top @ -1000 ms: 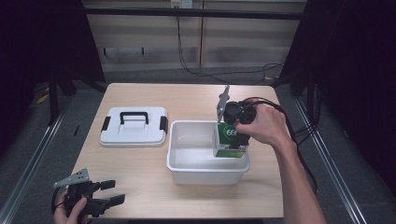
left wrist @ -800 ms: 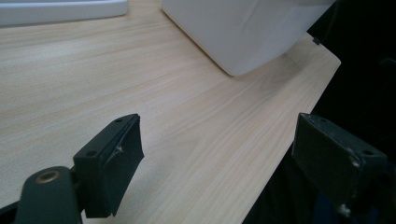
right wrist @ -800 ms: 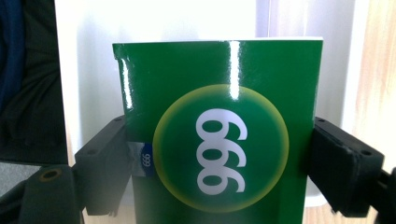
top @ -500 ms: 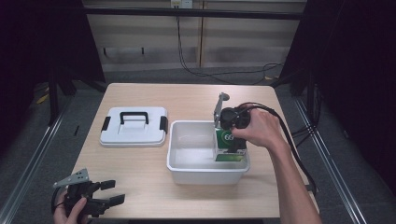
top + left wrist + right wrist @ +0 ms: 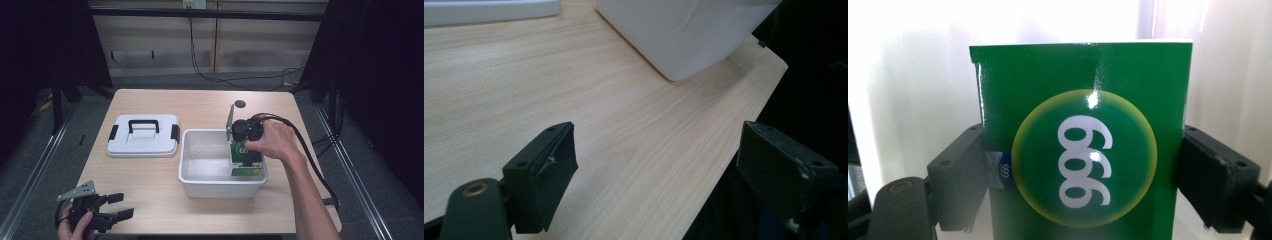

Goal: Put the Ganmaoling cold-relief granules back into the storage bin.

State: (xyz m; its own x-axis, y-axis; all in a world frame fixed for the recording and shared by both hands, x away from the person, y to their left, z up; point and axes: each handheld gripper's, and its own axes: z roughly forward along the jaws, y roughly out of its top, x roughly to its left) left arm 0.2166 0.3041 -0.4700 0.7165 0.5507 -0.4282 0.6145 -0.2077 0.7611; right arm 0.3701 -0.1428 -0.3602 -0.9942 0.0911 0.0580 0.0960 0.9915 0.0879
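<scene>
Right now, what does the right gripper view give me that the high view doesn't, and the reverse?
Right gripper view: both black jaws pressed against the sides of the green box, its round label with white 999 digits, and a small blue tag by one jaw.

High view: the whole layout. The white lid with its black handle lies on the table beside the white bin; the left gripper sits open near the table's front left corner.

Both: the green box, held by the right gripper inside the bin.

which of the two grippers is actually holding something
The right gripper, clamped on the green box inside the white plastic tub. The left gripper hangs open and empty at the table's near-left corner.
</scene>
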